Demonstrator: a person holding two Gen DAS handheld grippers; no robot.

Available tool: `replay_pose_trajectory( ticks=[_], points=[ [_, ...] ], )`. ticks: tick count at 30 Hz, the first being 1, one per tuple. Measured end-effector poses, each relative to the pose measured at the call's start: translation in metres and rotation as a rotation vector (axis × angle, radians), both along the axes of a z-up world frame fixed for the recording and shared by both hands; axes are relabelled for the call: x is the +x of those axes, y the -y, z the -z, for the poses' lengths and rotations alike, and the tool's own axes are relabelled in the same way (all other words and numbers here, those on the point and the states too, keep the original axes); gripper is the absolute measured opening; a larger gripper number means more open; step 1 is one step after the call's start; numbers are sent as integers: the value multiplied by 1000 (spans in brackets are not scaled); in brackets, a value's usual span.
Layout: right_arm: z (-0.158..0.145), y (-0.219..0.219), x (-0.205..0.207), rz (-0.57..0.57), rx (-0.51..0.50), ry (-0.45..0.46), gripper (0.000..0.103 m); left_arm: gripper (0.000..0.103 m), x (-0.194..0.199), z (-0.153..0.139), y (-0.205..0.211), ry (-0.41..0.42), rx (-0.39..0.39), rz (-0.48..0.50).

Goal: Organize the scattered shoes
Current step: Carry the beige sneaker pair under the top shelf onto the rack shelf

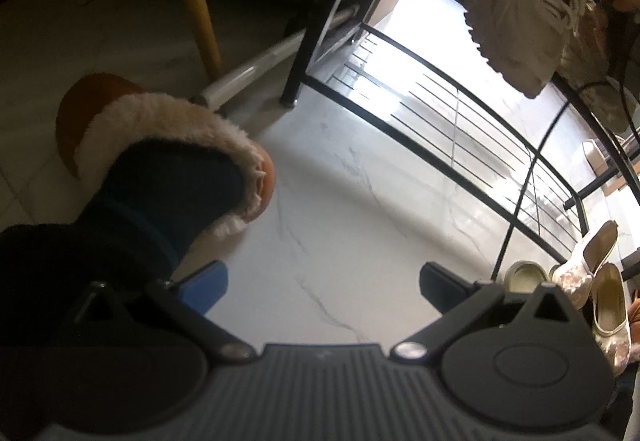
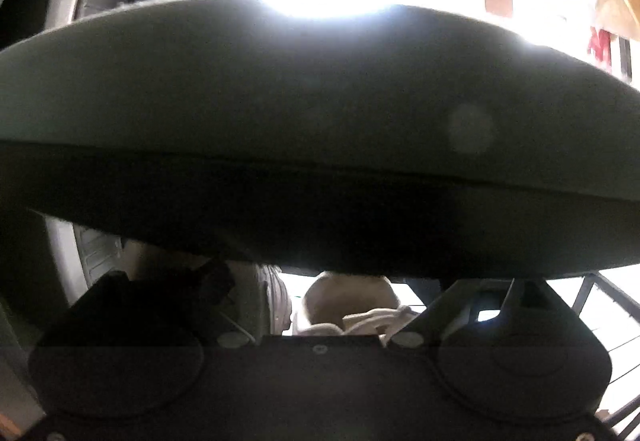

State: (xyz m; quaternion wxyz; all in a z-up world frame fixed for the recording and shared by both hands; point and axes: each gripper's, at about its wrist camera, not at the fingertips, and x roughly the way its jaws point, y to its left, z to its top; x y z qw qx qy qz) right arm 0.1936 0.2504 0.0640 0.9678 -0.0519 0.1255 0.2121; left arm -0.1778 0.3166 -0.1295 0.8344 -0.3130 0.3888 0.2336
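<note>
Two fingers of the left gripper [image 1: 322,283] stood spread apart over the white marble floor [image 1: 340,201]. A tan fur-lined boot [image 1: 168,145] lay at near left, opening toward the camera, toe pointing far left. The right gripper [image 2: 320,305] sat behind a dark shoe sole [image 2: 320,129] stretched left to right; I cannot tell its grip.

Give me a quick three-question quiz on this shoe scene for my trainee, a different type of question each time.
1. True or false: the left gripper stands shut.
2. Multiple choice: in the left wrist view, the fur-trimmed boot sits A) at the left, B) at the right, C) top centre.
3. Fill in: the frame of the shoe rack is coloured ___.

Key: 1 false, its jaws are open with nothing between them; 2 A; 3 black.
</note>
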Motion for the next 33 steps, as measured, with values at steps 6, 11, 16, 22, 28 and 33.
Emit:
replay_pose_trajectory(
  ticks=[6, 11, 16, 22, 28, 33],
  points=[
    [6, 1, -15, -70, -56, 47, 83, 102, -1, -1, 1, 8, -5, 1],
    [3, -29, -29, -85, -98, 124, 16, 102, 0, 1, 2, 2, -8, 6],
    [7, -60, -33, -53, -78, 186, 17, 102, -1, 3, -2, 1, -17, -5],
    [6, -69, -11, 51, 22, 201, 18, 102, -3, 1, -6, 11, -40, -13],
    [8, -62, 22, 83, 102, 103, 37, 102, -3, 0, -7, 15, -48, -11],
    [7, -49, 21, 30, 159, 138, 103, 102, -2, 0, -6, 14, -42, -9]
  ],
)
